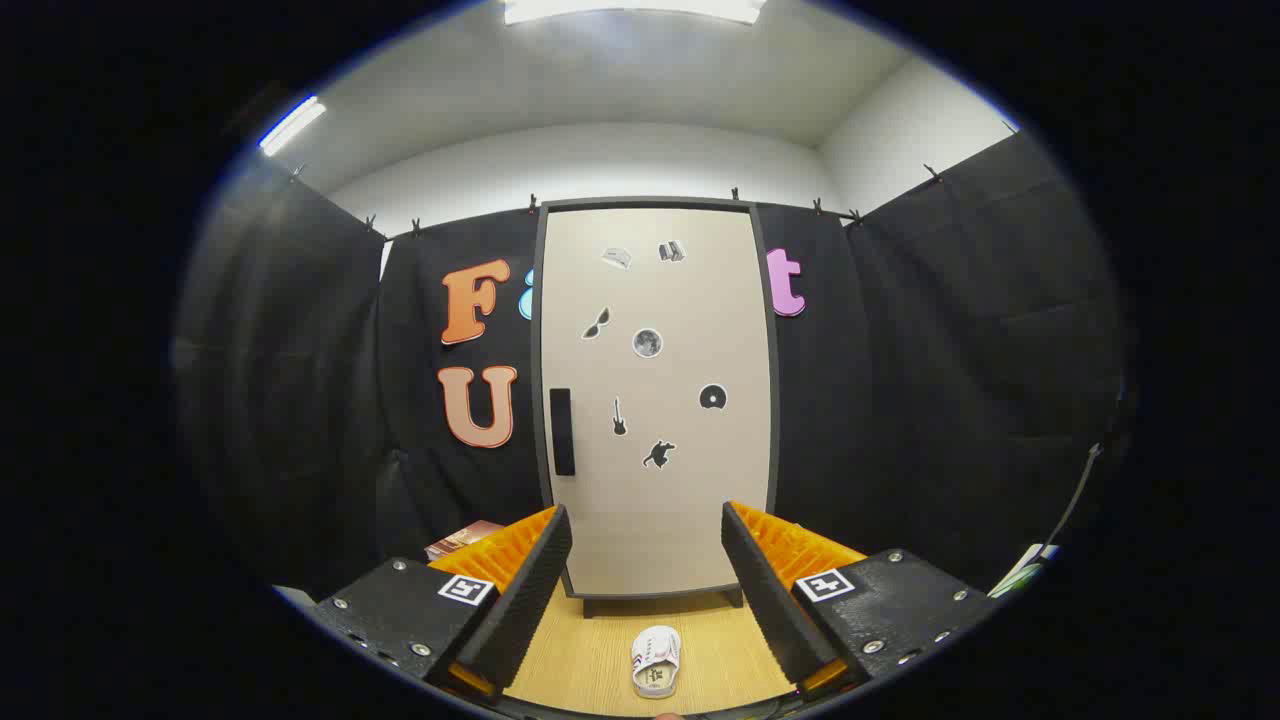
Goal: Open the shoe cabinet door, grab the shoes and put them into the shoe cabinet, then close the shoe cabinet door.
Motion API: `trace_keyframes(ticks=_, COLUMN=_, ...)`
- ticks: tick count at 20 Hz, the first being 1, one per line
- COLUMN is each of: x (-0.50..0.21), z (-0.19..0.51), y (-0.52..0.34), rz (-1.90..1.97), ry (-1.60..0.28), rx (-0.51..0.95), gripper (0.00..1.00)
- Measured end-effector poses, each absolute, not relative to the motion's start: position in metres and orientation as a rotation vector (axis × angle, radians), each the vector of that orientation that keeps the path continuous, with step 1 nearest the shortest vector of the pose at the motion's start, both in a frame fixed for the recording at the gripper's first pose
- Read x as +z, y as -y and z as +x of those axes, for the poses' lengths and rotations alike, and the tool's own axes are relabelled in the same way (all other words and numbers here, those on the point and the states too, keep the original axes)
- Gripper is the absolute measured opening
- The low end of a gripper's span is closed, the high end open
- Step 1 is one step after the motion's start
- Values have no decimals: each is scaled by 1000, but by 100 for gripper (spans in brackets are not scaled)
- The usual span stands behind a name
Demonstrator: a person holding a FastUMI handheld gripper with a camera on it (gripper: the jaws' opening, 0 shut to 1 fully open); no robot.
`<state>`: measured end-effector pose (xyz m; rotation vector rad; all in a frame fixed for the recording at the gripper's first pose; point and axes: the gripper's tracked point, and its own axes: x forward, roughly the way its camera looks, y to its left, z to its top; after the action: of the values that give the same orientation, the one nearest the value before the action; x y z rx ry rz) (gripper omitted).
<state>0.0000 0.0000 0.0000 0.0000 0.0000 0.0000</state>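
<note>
- Gripper (647,590) fingers wide apart, holding nothing
- Small white shoe (656,661) on light wooden tabletop (590,670), btwn fingers
- Tall beige shoe cabinet w/ dark frame (655,480) beyond, door shut, black handle (562,431) on left edge

wooden floor (590,670), ceiling light (632,10), booklet (462,539) on floor

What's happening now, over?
Gripper open, empty. Cabinet door shut, handle ahead. Shoe on floor between fingers. Nothing blocking.
</note>
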Motion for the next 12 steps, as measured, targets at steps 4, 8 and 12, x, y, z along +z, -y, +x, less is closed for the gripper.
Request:
trace_keyframes(ticks=4, x=3, z=-1, y=-4, rz=-6, ry=7, rx=3, gripper=94)
trace_keyframes(ticks=8, x=5, z=-3, y=-5, rz=-4, ry=16, rx=3, gripper=94)
trace_keyframes(ticks=12, x=5, z=-3, y=-2, rz=0, ry=14, rx=-2, gripper=94)
